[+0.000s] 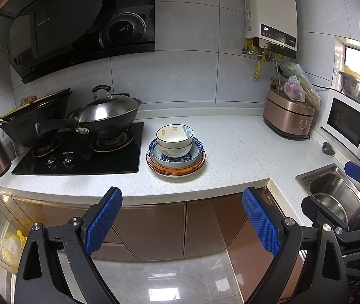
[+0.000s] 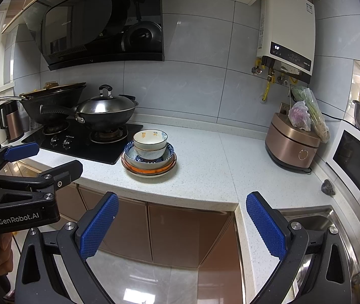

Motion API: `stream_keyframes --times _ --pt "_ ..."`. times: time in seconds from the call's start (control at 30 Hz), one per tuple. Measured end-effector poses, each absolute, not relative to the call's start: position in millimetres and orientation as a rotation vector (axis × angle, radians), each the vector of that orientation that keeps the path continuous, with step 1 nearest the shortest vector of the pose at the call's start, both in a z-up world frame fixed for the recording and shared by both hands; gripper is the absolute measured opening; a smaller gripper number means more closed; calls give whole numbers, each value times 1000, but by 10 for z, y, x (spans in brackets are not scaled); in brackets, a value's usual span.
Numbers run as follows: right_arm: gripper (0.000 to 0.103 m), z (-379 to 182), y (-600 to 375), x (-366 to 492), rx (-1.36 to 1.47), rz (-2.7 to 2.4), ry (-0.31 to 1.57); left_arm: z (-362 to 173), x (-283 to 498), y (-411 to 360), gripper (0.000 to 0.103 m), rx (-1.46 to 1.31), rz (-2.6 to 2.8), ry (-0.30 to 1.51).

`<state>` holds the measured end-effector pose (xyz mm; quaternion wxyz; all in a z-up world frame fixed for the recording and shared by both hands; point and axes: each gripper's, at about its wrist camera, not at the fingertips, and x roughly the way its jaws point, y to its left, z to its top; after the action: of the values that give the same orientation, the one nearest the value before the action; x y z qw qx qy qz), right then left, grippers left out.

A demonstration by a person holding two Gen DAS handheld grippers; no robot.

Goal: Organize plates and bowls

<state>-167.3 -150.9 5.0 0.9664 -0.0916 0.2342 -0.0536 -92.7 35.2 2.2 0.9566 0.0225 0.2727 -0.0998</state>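
Both jaws wide, stacked bowls (image 1: 175,139) beyond

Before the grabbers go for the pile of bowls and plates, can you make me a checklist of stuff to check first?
1. Left gripper open and holding nothing: ok.
2. Right gripper open and holding nothing: ok.
3. Top bowl sits upright in the bowl under it: ok.
4. Whole stack sits on the counter, back from the front edge: ok.
5. Room around the stack: not ok on one side, the stove lies close beside the plates; the other side is bare.
6. Bowls clean and dry enough to grip: cannot tell.
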Motion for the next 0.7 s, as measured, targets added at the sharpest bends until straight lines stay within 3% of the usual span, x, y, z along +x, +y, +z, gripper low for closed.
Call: stream_keyframes --times 0.7 --pt "103 67 -1491 -1699 -186 -110 475 10 -1026 326 93 36 -193 557"
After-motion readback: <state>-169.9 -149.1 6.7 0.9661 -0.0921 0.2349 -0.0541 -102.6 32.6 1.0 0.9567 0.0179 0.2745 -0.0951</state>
